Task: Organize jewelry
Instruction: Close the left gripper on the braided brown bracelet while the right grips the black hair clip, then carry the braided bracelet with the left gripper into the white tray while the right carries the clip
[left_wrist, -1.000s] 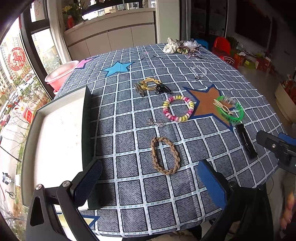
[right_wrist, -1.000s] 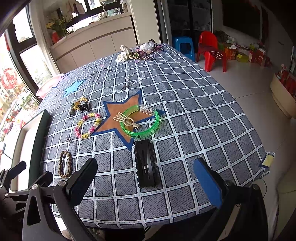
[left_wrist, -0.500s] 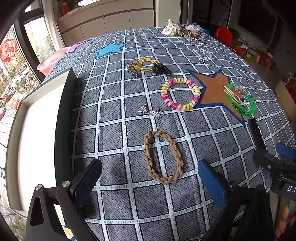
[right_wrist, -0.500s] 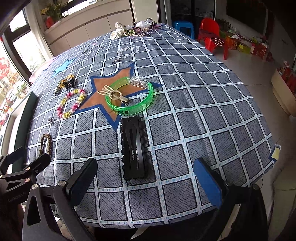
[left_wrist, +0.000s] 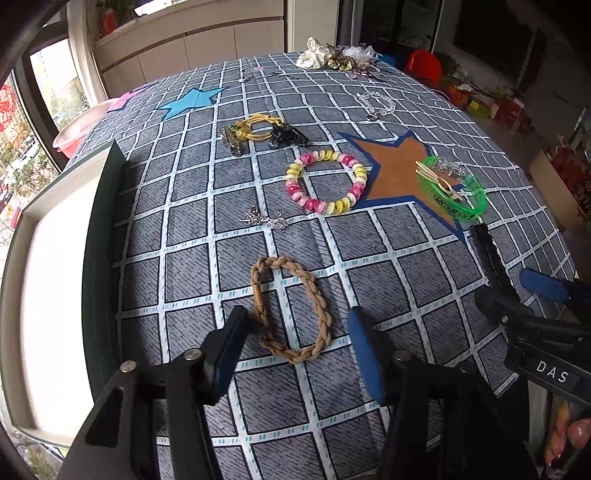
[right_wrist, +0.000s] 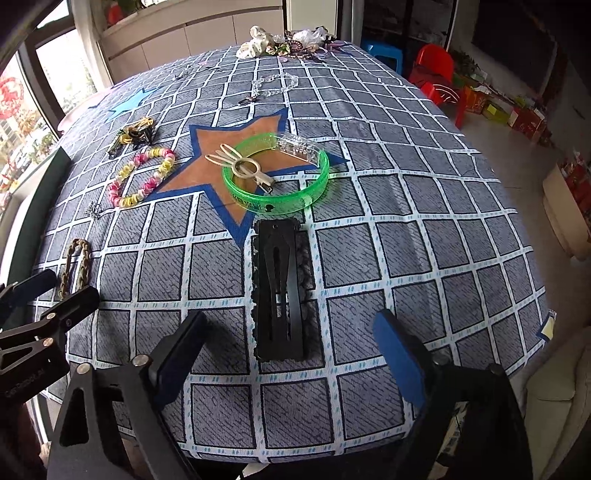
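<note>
Two pieces of jewelry sit right in front of the grippers on the grid-patterned tablecloth (left_wrist: 192, 236). The braided tan bracelet (left_wrist: 288, 310) lies flat near the table's front edge, and the left gripper (left_wrist: 295, 343) hangs over its near end with its jaws closing; the bracelet's lower loop lies between the blue pads, the left pad just beside the braid, the right pad apart from it. The black hair clip (right_wrist: 279, 288) lies lengthwise before the right gripper (right_wrist: 291, 354), whose jaws are also closing but stand wide apart, the clip's near end between them and untouched.

Just beyond the clip, a green bangle (right_wrist: 277, 173) rests on the orange star (right_wrist: 218, 147), with a beige clip (right_wrist: 240, 166) lying across it. To its left lies a pink and yellow beaded bracelet (left_wrist: 327, 181), and farther back a yellow cord bracelet (left_wrist: 258, 127). A white-lined tray (left_wrist: 48, 280) sits at the table's left edge, beside the braided bracelet.
</note>
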